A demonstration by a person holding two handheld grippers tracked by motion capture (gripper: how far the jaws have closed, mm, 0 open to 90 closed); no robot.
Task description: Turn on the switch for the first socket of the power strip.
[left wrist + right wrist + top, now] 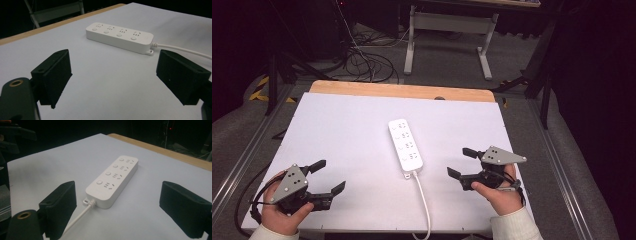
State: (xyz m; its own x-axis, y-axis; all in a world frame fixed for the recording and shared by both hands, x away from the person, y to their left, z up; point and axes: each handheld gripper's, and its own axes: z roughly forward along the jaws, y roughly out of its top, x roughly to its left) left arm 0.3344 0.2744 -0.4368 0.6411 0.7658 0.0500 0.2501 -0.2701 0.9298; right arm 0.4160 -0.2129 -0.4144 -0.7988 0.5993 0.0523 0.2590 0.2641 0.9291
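- Power strip (405,145) lies mid-table (337,130): rigid, light, probably slick plastic, so pinch its long sides.
- Left gripper (323,177) and right gripper (461,162) flank it, fingers apart, empty.

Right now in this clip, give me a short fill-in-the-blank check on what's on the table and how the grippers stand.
1. The white power strip has ____ round buttons along its top.
2. Its cord runs off the table's ____ edge, the person's side.
3. Both the left gripper and the right gripper have their jaws ____.
4. The power strip lies ____ the two grippers, touched by neither.

Missing words: four; near; open; between
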